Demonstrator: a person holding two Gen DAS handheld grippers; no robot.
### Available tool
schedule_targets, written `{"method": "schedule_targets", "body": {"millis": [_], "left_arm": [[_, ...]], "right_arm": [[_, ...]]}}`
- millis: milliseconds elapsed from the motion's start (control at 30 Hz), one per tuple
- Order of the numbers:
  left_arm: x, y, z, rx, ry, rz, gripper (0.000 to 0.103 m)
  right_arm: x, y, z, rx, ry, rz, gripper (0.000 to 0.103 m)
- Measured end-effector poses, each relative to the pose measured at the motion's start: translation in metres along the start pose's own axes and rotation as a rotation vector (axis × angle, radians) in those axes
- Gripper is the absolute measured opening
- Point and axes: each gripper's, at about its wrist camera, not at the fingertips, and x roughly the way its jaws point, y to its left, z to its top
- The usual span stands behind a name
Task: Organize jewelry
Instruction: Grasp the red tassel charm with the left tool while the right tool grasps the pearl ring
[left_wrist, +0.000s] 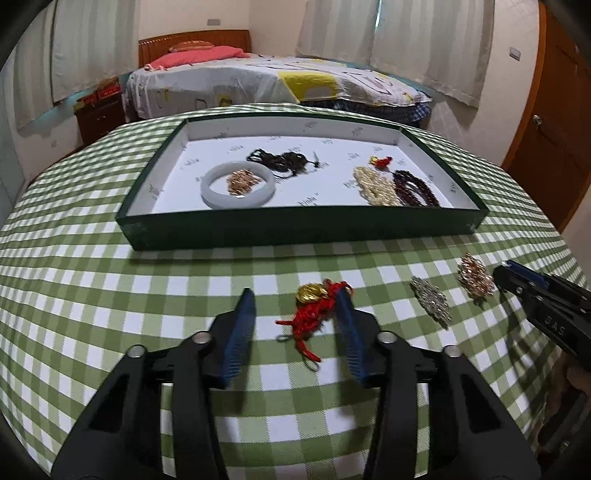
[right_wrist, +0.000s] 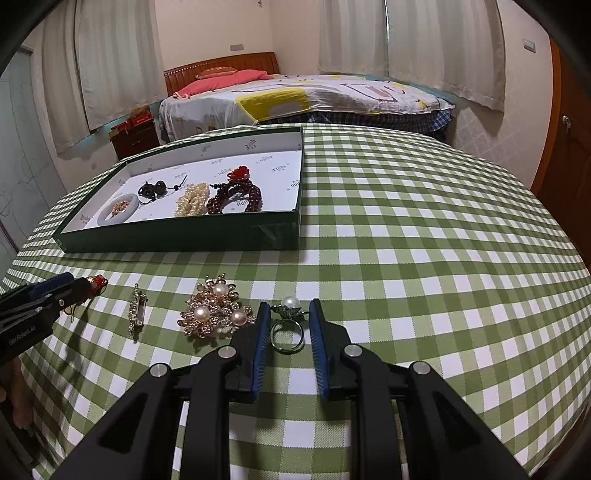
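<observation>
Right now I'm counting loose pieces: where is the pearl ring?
In the right wrist view, the pearl ring lies on the checked tablecloth between the open right gripper fingers, right of the pearl brooch.

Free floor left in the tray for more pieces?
Tray: bare along the far wall and the near-left corner beside the white bangle. Right end crowded: pearl strand against dark red beads.

The left black two-finger gripper with blue ribbed pads (left_wrist: 295, 295) was held low over the surface, its jaws spread wide, fingers angled forward and slightly inward at the tips. The right black two-finger gripper with blue ribbed pads (right_wrist: 289, 306) was likewise low and level, jaws parted but narrower. In each wrist view, the other gripper's tip showed at the frame edge.
</observation>
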Motion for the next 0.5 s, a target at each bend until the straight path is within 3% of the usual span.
{"method": "schedule_targets", "body": {"millis": [133,500], "left_arm": [[0.0007,-0.0053,-0.0016,0.022,0.002,-0.025,0.021],[-0.0083,-0.0023,-0.0032,0.02,-0.026,-0.028,0.014]], "right_arm": [[-0.0001,0.0,0.0001,-0.002,0.0,0.001,0.022],[-0.0013,0.0062,-0.0004,-0.01,-0.006,0.009,0.022]]}}
